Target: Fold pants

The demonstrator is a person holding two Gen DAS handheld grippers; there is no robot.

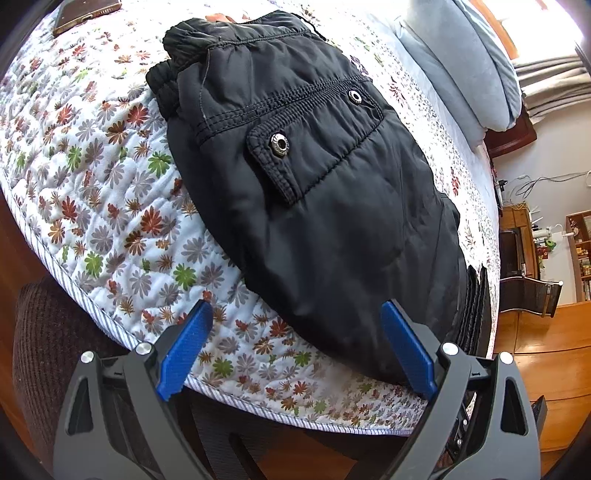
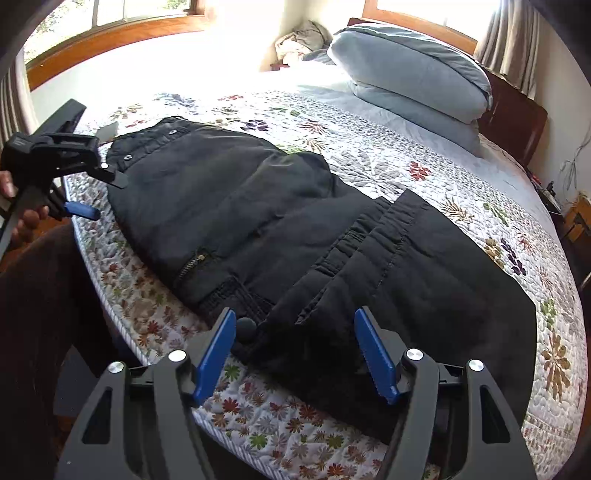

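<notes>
Black padded pants (image 1: 314,184) lie folded on a floral quilt (image 1: 92,184), with a snap-flap pocket facing up. My left gripper (image 1: 295,332) is open and empty, hovering over the near end of the pants at the bed's edge. In the right wrist view the pants (image 2: 258,221) stretch across the bed, with the leg part folded over at the near right. My right gripper (image 2: 295,343) is open and empty just above the near folded edge. The left gripper (image 2: 85,195) shows at the far left, held in a hand.
Blue-grey pillows (image 2: 413,74) are stacked at the head of the bed. A phone (image 1: 85,14) lies on the quilt beyond the pants. A wooden floor, desk and chair (image 1: 532,295) lie to the right of the bed. A windowsill (image 2: 110,37) runs behind.
</notes>
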